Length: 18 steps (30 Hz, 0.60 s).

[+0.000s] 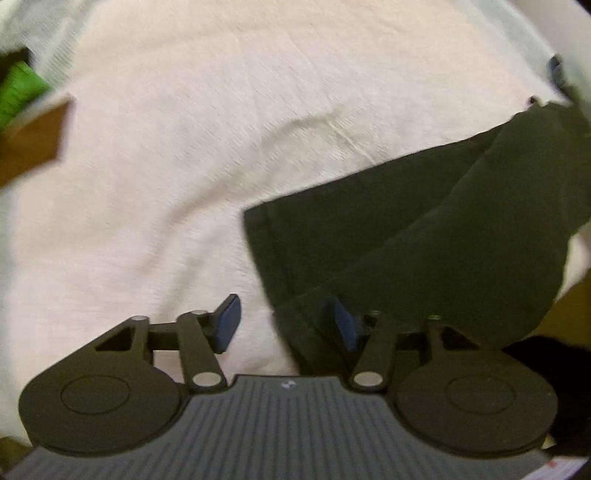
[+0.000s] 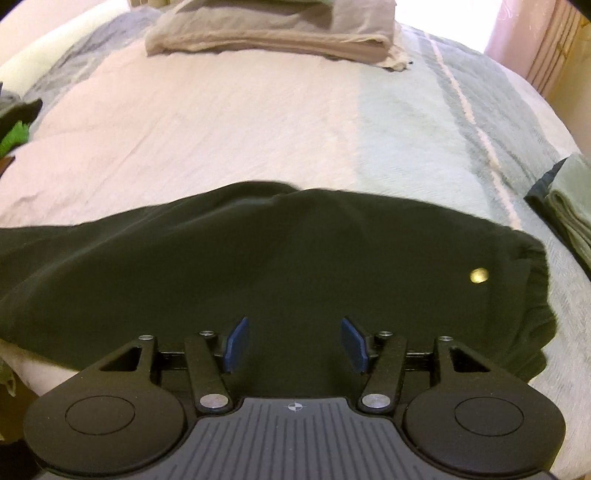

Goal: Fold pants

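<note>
Folding status: early, by my reading. Pants (image 2: 258,266) lie spread across the near part of the bed (image 2: 221,122); no finished compact fold shows.
Done so far: in the left wrist view the legs (image 1: 388,229) look laid one over the other, a diagonal fold line running from lower centre to upper right. Whether that is a deliberate lengthwise fold, cannot tell.
Left to do: probably the crosswise folds, hem end toward waist.
Pants position: lower half of the right wrist view, edge to edge; waistband (image 2: 532,280) bunched at right, with a pale button (image 2: 479,275). Hem (image 1: 266,243) at centre of the left view.
Left hand-held gripper (image 1: 286,326): spread wide, nothing pinched; right-hand pad over the hem corner, the other over bare bedding. Contact with cloth unclear; frame is blurred.
Right hand-held gripper (image 2: 295,345): spread, empty, over mid-garment.
Surroundings: folded beige linens (image 2: 273,33) top centre, well apart. Grey-green folded cloth (image 2: 569,206) at right edge, near the waistband. Green item (image 2: 14,138) far left. Brown board (image 1: 33,144) upper left in the left view.
Obstructions: none on the bedding beyond the pants; the cloth at right may crowd the waistband end.
</note>
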{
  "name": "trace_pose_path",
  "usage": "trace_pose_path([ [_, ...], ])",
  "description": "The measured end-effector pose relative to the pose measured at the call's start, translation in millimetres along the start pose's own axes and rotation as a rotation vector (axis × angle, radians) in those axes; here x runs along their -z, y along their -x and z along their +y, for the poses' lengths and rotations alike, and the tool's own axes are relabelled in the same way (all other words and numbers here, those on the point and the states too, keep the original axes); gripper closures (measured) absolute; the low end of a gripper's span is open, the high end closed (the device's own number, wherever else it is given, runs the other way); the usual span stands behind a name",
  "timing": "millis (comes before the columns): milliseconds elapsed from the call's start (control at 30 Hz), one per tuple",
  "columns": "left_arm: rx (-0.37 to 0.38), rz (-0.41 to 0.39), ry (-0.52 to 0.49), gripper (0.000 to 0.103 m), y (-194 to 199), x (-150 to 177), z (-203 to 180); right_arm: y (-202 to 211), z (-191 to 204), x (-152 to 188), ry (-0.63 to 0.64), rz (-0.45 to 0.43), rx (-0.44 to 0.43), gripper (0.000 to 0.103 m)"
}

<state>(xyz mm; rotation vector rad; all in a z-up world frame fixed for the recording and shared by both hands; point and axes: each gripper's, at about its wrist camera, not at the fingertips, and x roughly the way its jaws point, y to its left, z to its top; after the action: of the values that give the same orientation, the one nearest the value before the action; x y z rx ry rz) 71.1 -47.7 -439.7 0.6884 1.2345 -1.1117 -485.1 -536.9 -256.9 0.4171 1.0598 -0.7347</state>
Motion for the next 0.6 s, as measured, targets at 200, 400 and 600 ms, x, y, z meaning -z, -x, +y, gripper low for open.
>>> trace_pose_path([
  [200, 0.023, -0.01, -0.137, 0.1, 13.4, 19.7, -6.9, -1.6, 63.1, -3.7, -0.035, 0.021, 0.047, 0.05],
  [400, -0.041, -0.231, -0.209, 0.1, 69.0, 2.3, 0.6, 7.1, 96.9, -24.1, -0.016, -0.023, 0.036, 0.05],
  [600, -0.115, -0.123, -0.19, 0.1, 19.3, -14.8, 14.1, -6.4, 102.4, -30.1, -0.045, -0.014, 0.032, 0.05],
])
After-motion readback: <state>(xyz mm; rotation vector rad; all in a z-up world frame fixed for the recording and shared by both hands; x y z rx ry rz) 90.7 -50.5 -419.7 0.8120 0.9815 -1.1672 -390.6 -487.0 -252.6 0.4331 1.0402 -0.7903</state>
